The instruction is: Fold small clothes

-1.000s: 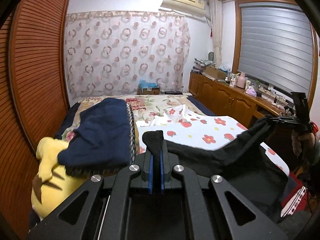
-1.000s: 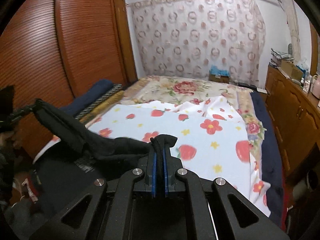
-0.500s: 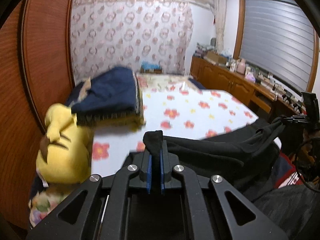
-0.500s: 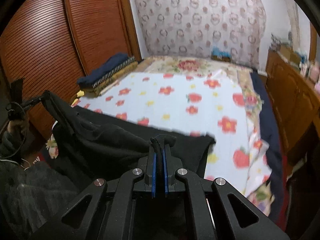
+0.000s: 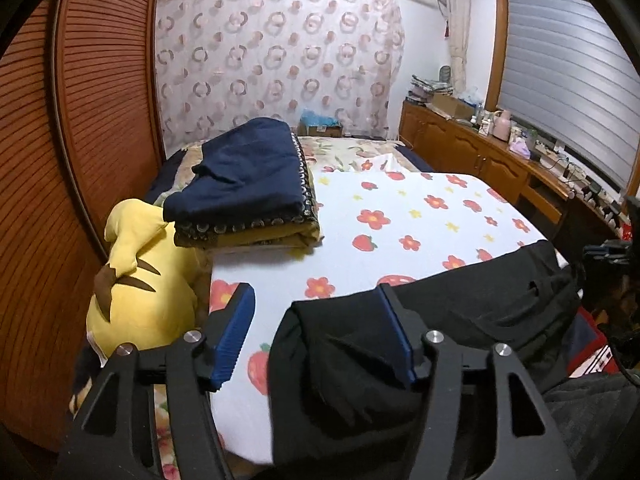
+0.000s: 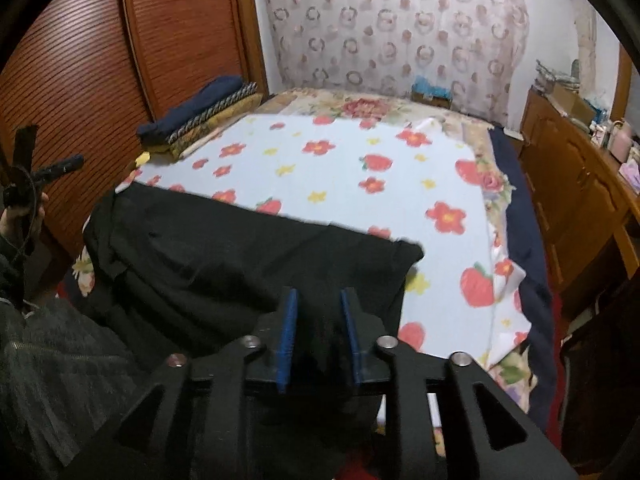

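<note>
A black garment (image 5: 460,312) lies across the near edge of the bed on a white sheet with red flowers (image 5: 420,216). It also shows in the right wrist view (image 6: 224,248), spread flat with its far edge on the sheet. My left gripper (image 5: 316,320) is open, jaws wide apart, with the garment's left end between and under them. My right gripper (image 6: 318,320) is open, jaws a little apart, over the garment's near right end. Neither holds the cloth.
A yellow plush toy (image 5: 136,280) and a stack of folded dark blue and mustard blankets (image 5: 248,196) sit at the bed's left side. A wooden wardrobe (image 6: 100,60) stands on the left, a wooden cabinet (image 5: 480,160) along the right.
Both grippers lowered the black garment onto the bed's near edge and opened, letting it go. It was held stretched in the air between them before.
</note>
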A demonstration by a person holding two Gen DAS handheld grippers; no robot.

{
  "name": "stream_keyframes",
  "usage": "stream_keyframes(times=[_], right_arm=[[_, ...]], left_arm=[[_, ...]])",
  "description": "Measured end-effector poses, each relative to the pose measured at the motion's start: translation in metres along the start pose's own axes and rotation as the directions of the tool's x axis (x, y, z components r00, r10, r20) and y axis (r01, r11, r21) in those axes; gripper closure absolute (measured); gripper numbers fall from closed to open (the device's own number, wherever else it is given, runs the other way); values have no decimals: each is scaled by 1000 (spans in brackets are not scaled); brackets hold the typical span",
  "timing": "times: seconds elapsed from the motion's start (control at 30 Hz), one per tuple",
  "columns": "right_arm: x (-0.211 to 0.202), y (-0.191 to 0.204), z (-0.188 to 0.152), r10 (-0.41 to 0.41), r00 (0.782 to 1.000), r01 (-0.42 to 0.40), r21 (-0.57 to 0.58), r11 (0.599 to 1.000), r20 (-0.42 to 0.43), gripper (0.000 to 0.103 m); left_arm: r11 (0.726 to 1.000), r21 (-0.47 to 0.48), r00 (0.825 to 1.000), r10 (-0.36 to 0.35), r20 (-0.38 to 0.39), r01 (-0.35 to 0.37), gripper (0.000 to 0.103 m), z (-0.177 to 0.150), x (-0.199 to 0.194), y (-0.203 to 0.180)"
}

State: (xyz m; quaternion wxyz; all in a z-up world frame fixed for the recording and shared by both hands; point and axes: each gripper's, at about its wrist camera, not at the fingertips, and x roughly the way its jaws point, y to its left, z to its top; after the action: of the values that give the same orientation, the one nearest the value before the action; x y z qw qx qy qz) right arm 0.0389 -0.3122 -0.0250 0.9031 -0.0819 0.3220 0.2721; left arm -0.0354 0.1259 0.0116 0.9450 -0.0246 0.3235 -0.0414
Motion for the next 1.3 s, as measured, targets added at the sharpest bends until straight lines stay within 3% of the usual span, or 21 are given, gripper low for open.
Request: stream_keyframes(times=[0.1, 0.27, 0.63, 0.87, 1.17, 1.23, 1.3], right_arm=[[-3, -1, 7, -44, 999, 44, -18, 999, 19, 60], [7, -3, 7, -67, 997, 68, -30, 997, 34, 53], [93, -27, 6, -123, 990, 125, 29, 992, -69, 53], [93, -29, 4, -119, 988, 126, 64, 990, -102, 49], [100, -36, 2, -130, 984, 143, 98, 985, -126, 46], [101, -35, 3, -129, 983, 142, 101, 985, -132, 46], [102, -38, 4, -114, 984, 129, 100, 987, -138, 46]], left_arm=[[1000, 15, 1000, 3, -16, -3, 40, 5, 16, -3], [1000, 24, 998, 8, -62, -6, 40, 7, 47, -2], [1000, 1, 979, 8, -205, -9, 40, -11, 105, 11], [999, -43, 965, -10, -263, -1, 40, -26, 120, 18], [999, -35, 964, -24, -266, 15, 40, -26, 123, 13], [999, -38, 965, -35, -259, 26, 47, -25, 124, 13], [998, -34, 964, -55, -259, 48, 63, -24, 125, 11]])
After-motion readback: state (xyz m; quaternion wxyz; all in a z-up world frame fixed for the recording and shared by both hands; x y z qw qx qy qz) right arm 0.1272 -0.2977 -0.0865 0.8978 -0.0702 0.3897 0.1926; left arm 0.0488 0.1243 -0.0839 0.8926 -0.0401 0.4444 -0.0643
